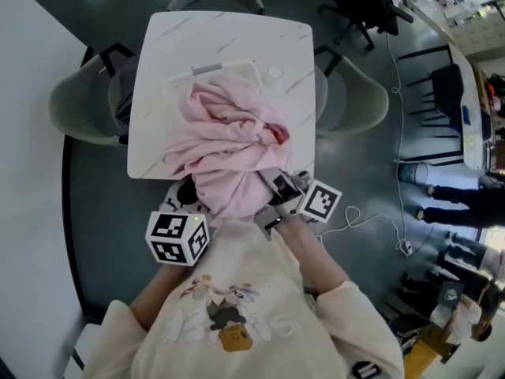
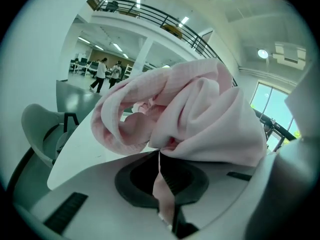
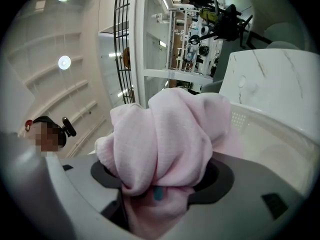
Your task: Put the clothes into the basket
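Observation:
A pink garment (image 1: 229, 144) lies bunched over a white basket (image 1: 213, 69) on the marble table (image 1: 181, 38), with its near end hanging over the table's front edge. At that edge my left gripper (image 1: 189, 194) is shut on a thin fold of the garment (image 2: 200, 114); in the left gripper view the cloth runs pinched between the jaws of the left gripper (image 2: 161, 164). My right gripper (image 1: 267, 178) is shut on a thick bunch of the garment (image 3: 165, 134), which fills the jaws of the right gripper (image 3: 155, 191). The basket's rim (image 3: 260, 124) shows just behind the cloth.
Grey chairs stand at the table's left (image 1: 79, 105) and right (image 1: 355, 93). Black chairs (image 1: 438, 93) and a standing person (image 1: 465, 192) are off to the right. A cable (image 1: 371, 219) lies on the dark floor.

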`<state>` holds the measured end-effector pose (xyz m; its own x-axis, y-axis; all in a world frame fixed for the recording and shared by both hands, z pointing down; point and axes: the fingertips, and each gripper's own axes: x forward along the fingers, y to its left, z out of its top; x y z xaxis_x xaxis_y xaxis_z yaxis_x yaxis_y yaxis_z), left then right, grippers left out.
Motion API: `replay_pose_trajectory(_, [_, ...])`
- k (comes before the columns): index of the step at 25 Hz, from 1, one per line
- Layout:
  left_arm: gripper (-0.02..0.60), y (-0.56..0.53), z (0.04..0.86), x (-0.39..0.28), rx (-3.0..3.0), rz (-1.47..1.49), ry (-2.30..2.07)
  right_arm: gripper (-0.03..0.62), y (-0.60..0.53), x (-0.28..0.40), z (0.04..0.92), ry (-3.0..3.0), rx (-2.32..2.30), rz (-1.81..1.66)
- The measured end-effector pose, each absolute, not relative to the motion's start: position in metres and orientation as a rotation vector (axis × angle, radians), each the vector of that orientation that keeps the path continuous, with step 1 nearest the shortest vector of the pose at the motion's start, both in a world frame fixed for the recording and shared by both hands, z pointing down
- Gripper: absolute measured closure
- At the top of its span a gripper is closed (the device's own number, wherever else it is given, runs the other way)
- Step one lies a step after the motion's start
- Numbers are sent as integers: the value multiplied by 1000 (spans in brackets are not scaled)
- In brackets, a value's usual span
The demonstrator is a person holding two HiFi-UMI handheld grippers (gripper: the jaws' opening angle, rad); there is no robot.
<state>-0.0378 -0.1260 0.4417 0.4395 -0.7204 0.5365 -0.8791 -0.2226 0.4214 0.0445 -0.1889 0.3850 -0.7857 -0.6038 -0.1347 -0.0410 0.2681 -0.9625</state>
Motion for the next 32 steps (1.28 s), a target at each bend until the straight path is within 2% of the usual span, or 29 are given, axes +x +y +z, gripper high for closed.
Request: replay_pose_trajectory(32, [565,-129,476,-68,1862,314,-1416,257,-229,26,461,2194,-839,-1707])
